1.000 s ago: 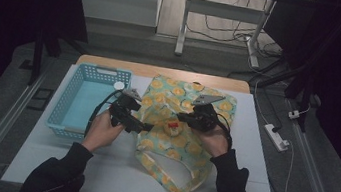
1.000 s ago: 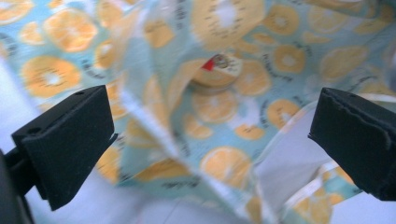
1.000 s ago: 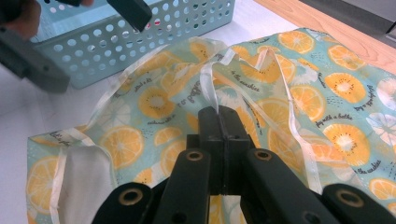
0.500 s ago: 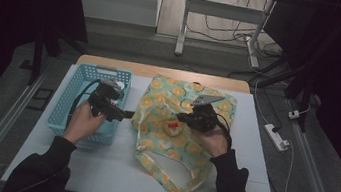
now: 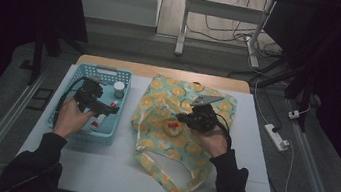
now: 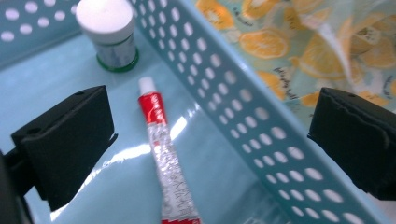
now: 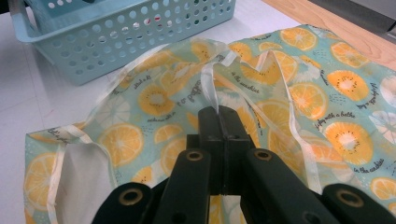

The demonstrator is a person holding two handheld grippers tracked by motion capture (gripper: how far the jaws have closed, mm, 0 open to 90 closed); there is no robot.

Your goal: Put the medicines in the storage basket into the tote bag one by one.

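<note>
Since the earlier frame, left claw (image 5: 106, 109) has swung off the bag and over the basket; right claw (image 5: 181, 118) kept its spot. Nearest the person, the soft lemon-print fabric tote bag (image 5: 177, 142) lies flat on the white tabletop (image 5: 112, 173), its looped handle trailing toward the near edge. Right claw is pressed together, pinching the bag's thin white-trimmed rim (image 7: 211, 93) and lifting it, probably to hold the mouth open for loading. A small red item (image 5: 172, 125) sits at the bag's opening; what it is cannot be told. Left of the bag, the light-blue perforated plastic basket (image 5: 66, 122) stands just beside it. Left claw is spread wide, hovering above the basket floor with nothing between the pads, likely lining up on the red-and-silver crinkled squeeze tube (image 6: 163, 158) lying flat inside, near the basket's wall. Farther in, a small round white-capped jar with a green base (image 6: 109, 35) stands upright, apart from the tube. Glossy basket floor, matte black pads.
</note>
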